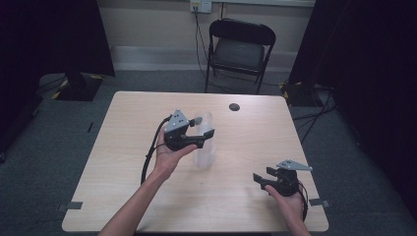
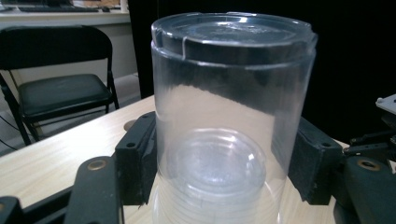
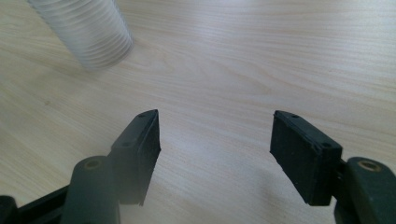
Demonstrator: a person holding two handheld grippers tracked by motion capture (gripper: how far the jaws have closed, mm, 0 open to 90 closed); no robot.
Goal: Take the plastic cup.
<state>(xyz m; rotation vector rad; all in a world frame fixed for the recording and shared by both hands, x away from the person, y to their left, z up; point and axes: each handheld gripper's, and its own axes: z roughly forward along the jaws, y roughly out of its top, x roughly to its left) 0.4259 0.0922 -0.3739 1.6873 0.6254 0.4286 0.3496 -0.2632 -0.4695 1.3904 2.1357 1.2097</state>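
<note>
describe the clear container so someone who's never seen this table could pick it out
On the light wooden table, look near the middle, just in front of the person's left hand. The clear container stands upright there, between the jaws of the left gripper. It is the one tall see-through cylinder, lidded, with a ribbed base.

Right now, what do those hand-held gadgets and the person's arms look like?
Each claw, left and right, is black, with two flat rectangular pads, brass-coloured pivot rivets and a grey three-cornered plate on top. A black cable trails from the left one. The forearms are bare, with no sleeves.
</note>
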